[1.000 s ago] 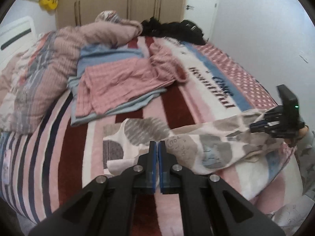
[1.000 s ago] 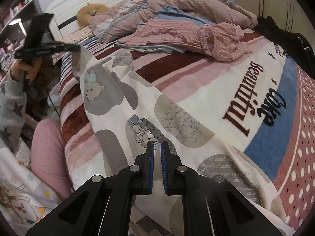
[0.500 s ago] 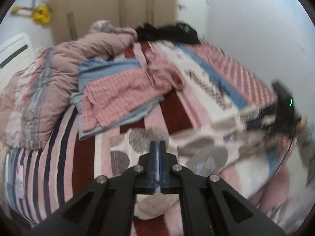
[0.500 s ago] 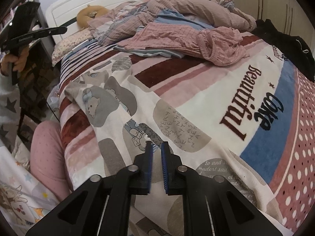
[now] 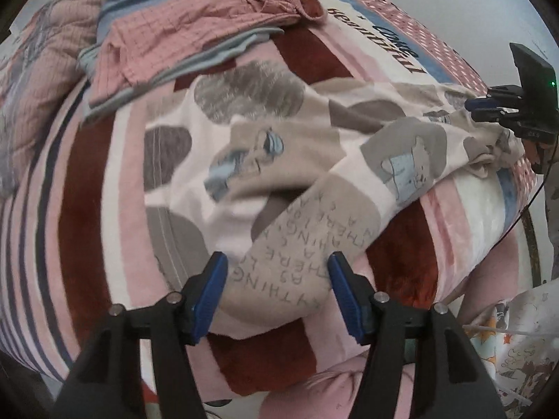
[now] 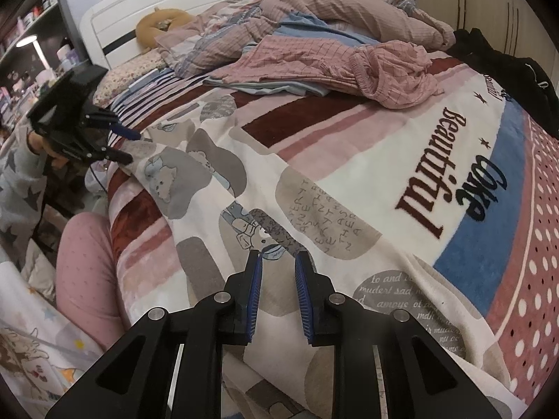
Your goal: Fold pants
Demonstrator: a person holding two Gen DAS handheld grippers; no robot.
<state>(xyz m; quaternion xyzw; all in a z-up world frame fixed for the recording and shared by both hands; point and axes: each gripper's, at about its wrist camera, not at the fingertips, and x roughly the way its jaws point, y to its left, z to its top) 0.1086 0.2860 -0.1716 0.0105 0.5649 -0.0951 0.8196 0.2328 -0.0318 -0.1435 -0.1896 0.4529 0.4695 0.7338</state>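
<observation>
The pants (image 5: 265, 146) are cream with grey and beige patches and lie crosswise on the striped blanket (image 5: 80, 188). My left gripper (image 5: 277, 293) points down at their near end. Its jaws are opening wide, and a folded beige patch with letters lies between the pads, which do not press it. In the right wrist view the pants (image 6: 216, 188) run from my right gripper (image 6: 277, 296) to the left gripper (image 6: 118, 143) at the bed's left edge. The right jaws are opening a little, with a narrow gap over flat fabric and nothing pinched. The right gripper (image 5: 485, 110) also shows at the pants' other end.
A heap of pink checked and blue clothes (image 6: 332, 59) lies further up the bed, with a black garment (image 6: 506, 59) at the far right. A white headboard (image 6: 174, 10) stands behind. A person's pink-clad leg (image 6: 87, 272) is beside the bed edge.
My left gripper has dropped to the bed and spread its jaws; the pants end it held up a second ago now lies on the blanket. The right jaws have parted slightly.
</observation>
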